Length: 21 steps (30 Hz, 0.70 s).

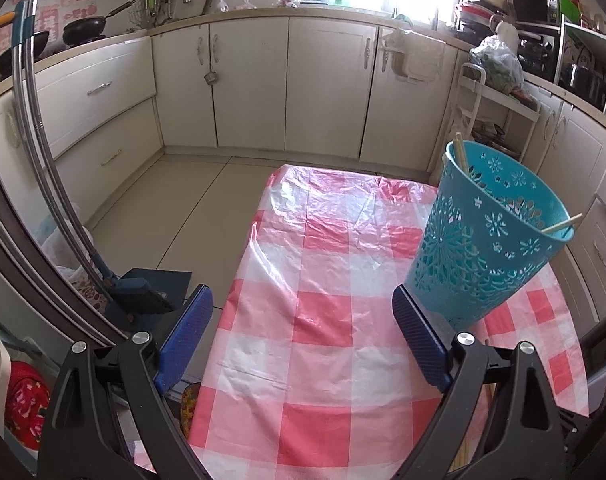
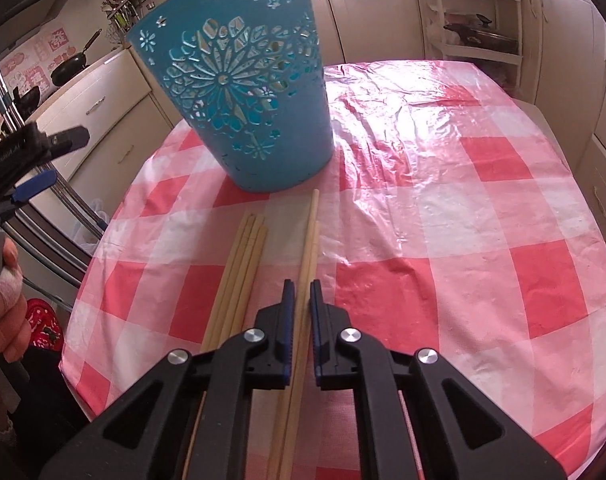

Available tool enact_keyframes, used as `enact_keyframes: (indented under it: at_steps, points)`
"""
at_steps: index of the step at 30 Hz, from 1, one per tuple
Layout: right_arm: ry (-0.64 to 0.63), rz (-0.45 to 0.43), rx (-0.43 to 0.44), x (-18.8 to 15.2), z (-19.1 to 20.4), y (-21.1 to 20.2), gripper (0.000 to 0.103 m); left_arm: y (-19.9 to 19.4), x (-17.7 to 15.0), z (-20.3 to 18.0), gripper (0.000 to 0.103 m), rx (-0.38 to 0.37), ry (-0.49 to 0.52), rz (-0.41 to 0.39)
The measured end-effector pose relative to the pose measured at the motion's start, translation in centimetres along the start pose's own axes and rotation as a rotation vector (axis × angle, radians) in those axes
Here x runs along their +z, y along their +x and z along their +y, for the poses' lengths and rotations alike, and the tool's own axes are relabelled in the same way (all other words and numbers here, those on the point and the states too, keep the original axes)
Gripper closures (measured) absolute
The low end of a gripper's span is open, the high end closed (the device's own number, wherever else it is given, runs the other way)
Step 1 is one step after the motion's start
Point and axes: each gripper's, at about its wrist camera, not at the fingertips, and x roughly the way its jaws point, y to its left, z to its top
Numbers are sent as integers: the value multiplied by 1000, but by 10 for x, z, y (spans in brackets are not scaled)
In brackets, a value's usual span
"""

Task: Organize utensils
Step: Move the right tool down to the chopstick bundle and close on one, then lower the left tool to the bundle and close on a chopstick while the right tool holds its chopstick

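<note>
Jaws: right gripper nearly closed around chopstick pair, contact unclear; left gripper spread, empty | 4 more chopsticks lie just left on checkered tablecloth | teal basket directly ahead, holding 2 chopsticks

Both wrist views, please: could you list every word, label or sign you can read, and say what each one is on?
"GenRobot.AI" (partly blurred, my best reading): white lettering on the black body of the left gripper, seen in the right wrist view.
Red and pink wall decals above the stove: they carry Chinese-style characters, too blurred to read.
Microwave and shelf items: any labels are too small to read.
Blue basket, chopsticks, checked tablecloth: no text.
</note>
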Motion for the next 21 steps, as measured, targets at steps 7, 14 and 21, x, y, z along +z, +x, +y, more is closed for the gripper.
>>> enact_keyframes:
  at_steps: [7, 14, 21]
  points:
    - [27, -14, -33, 4, -10, -7, 95, 6, -10, -20, 16, -21, 102, 55]
    - [-26, 22, -26, 5, 0, 3, 95, 11, -28, -49, 16, -72, 215, 121]
    - [-56, 23, -52, 5, -1, 3, 95, 22, -57, -68, 16, -163, 227, 243]
